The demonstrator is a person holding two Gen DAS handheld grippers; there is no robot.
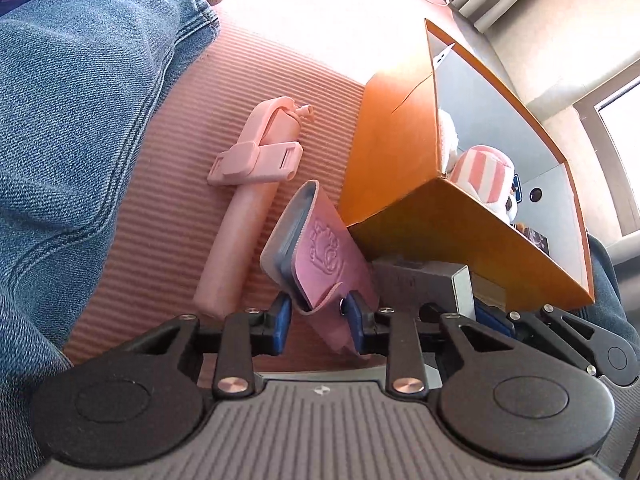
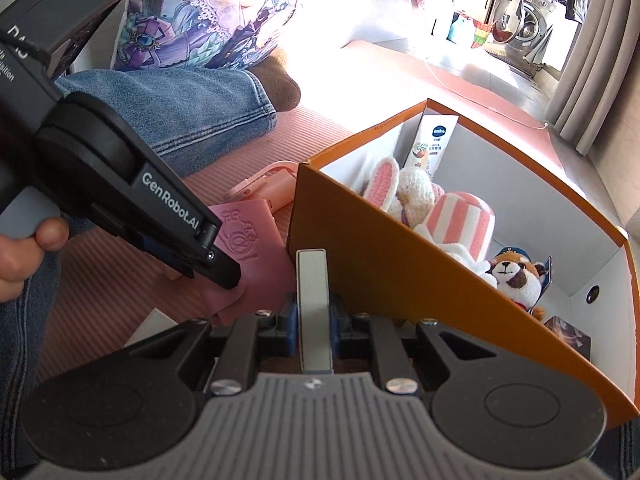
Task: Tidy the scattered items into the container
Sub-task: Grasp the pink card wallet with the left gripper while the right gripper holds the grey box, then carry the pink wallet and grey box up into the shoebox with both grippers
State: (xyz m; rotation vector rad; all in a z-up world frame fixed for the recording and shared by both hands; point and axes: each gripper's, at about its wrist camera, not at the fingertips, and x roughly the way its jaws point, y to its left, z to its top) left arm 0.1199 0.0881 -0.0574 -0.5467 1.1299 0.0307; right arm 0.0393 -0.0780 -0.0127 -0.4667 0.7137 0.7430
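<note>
A pink embossed leather case (image 1: 320, 252) lies tilted on the ribbed pink mat (image 1: 160, 220), against the orange box (image 1: 392, 132). My left gripper (image 1: 318, 316) is shut on its lower end, the blue pads (image 1: 282, 316) pressing both sides. In the right wrist view this left gripper (image 2: 218, 266) sits over the same case (image 2: 252, 248). My right gripper (image 2: 314, 316) is shut on a thin silver-grey flat box (image 2: 314, 300), held edge-up beside the orange box (image 2: 380, 272). The silver box (image 1: 424, 284) and right gripper (image 1: 494, 318) show under the orange box's corner. A pink folding stick (image 1: 248, 200) lies on the mat.
The orange box holds a crochet bunny (image 2: 404, 188), a pink-striped plush (image 2: 460, 220), a raccoon plush (image 2: 514, 276) and a white carton (image 2: 434, 140). A person's jeans-clad leg (image 1: 80, 120) borders the mat on the left. A white sheet (image 2: 154, 322) lies near me.
</note>
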